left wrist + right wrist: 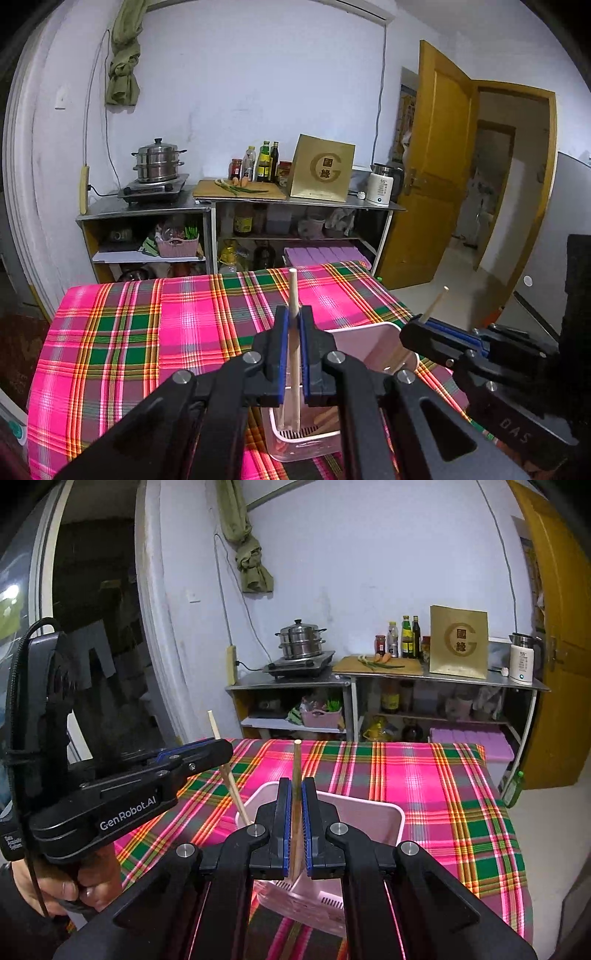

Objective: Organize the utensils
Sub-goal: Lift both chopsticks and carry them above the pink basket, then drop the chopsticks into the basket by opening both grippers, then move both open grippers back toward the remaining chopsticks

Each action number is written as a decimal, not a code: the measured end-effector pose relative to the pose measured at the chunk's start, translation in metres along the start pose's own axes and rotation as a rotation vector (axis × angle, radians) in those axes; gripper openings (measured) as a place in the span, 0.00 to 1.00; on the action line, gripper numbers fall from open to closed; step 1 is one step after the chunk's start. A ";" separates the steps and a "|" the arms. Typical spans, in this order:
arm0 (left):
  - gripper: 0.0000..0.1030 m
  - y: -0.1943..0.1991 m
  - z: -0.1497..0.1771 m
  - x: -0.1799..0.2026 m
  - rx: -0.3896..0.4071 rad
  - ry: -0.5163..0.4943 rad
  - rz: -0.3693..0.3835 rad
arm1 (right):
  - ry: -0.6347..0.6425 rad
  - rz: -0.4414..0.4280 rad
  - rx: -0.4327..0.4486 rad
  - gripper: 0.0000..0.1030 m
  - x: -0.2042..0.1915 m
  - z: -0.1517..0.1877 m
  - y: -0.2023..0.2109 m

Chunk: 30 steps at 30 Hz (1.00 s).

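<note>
Chopsticks, 2 in number, each pinched upright by 1 gripper above the pink utensil holder [369,814] on the plaid tablecloth [147,332]. Left gripper [294,325]: jaws pressed on the left chopstick [293,295], whose lower end dips into the holder's clear front compartment [306,443]. Right gripper [294,794]: jaws pressed on the right chopstick [296,760], its lower end apparently inside the holder, though the fingers hide the tip. In the left wrist view the right gripper enters at 3 o'clock; in the right wrist view the left gripper enters at 9 o'clock. Progress: both chopsticks delivered to the holder, neither released. Remaining: open the jaws, withdraw. No other loose utensils appear on the cloth.
</note>
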<state>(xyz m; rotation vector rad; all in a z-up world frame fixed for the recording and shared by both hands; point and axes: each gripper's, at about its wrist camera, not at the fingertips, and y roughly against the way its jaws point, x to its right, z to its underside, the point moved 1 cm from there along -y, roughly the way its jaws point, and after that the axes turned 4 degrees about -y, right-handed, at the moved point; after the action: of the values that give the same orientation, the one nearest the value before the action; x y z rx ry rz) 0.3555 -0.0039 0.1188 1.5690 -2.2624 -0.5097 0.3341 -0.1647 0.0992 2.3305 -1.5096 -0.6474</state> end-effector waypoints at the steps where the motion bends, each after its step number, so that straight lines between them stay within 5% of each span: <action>1: 0.06 0.000 0.000 -0.001 -0.001 0.000 0.001 | 0.003 0.000 -0.002 0.05 -0.001 0.000 0.000; 12: 0.07 0.003 0.000 -0.002 -0.011 0.001 -0.008 | 0.017 0.015 -0.029 0.05 0.001 0.001 -0.002; 16: 0.19 0.008 0.002 -0.003 -0.015 0.014 -0.010 | 0.017 0.018 -0.021 0.10 0.001 0.001 0.006; 30: 0.23 0.069 0.029 0.006 0.038 0.022 -0.008 | 0.013 0.020 0.041 0.12 0.007 0.028 0.076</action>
<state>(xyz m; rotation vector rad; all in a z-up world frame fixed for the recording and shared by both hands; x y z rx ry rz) 0.2835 0.0161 0.1268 1.5950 -2.2626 -0.4519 0.2627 -0.2023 0.1091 2.3419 -1.5522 -0.6003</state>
